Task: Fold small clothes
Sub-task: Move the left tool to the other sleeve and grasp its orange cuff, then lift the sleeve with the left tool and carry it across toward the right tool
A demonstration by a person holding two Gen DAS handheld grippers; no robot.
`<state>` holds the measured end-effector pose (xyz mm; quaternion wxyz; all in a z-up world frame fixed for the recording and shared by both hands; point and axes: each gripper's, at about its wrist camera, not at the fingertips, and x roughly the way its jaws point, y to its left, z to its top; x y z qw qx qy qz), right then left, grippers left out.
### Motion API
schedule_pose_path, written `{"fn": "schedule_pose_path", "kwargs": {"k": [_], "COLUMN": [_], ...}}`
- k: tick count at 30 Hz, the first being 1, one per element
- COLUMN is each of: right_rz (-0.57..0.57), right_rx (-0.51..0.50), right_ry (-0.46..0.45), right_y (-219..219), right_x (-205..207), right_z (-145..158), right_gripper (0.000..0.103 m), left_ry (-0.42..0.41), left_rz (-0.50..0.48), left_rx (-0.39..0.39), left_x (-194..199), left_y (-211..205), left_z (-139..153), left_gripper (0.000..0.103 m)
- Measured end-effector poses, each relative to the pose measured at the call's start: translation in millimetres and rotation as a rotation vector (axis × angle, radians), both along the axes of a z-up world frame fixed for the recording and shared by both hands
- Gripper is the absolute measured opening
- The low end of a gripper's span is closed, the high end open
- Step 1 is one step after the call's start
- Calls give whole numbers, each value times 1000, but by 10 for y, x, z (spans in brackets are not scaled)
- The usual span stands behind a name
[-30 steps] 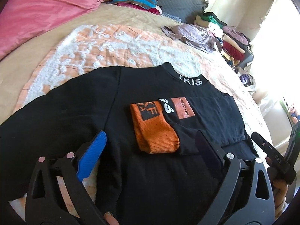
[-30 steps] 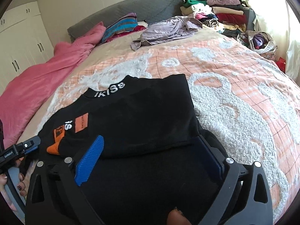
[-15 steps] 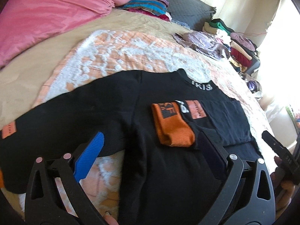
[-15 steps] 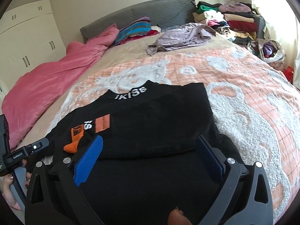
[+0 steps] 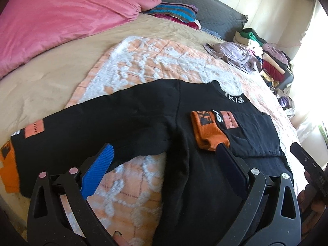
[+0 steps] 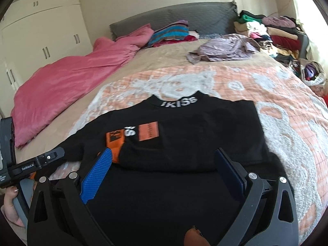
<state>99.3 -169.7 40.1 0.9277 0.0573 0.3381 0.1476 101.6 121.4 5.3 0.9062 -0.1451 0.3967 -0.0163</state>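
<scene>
Black sweatshirt (image 5: 131, 127) lies flat on the peach-and-white quilt (image 5: 155, 61), 1 sleeve with an orange cuff (image 5: 209, 133) folded across the chest, the other sleeve spread out beyond the left gripper's blue finger. Left gripper (image 5: 164, 162) jaws wide apart, holding nothing, above the shirt. Right gripper (image 6: 164, 162) same, wide apart, empty, over the hem. Pink duvet (image 6: 71, 80) and clothes pile (image 6: 272, 32) well beyond the fingertips.
</scene>
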Motion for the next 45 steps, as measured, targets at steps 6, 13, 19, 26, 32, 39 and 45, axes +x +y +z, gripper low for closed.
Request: {"fn": "schedule_pose_path", "kwargs": {"k": [6, 13, 19, 26, 32, 39, 45], "right_rz": [81, 141, 201, 256, 305, 359, 397], "right_rx": [-5, 6, 0, -13, -24, -26, -22], "right_ry": [2, 13, 3, -4, -4, 1, 10], "right_y": [326, 622, 871, 1085, 1268, 1475, 1643], "right_x": [-57, -98, -160, -219, -280, -353, -428], "right_z": [4, 8, 35, 71, 87, 82, 29], "right_gripper": [98, 98, 98, 98, 98, 98, 98], "left_ry": [-6, -20, -17, -4, 8, 37, 55], "left_rz": [61, 141, 193, 261, 319, 384, 429], "left_rx": [5, 43, 37, 50, 34, 14, -14], "left_x": [-174, -371, -528, -715, -841, -961, -1033], "left_y": [190, 428, 672, 936, 1175, 1436, 1630], "left_z": [54, 118, 157, 150, 114, 49, -22], "left_gripper": [93, 93, 93, 93, 93, 93, 93]}}
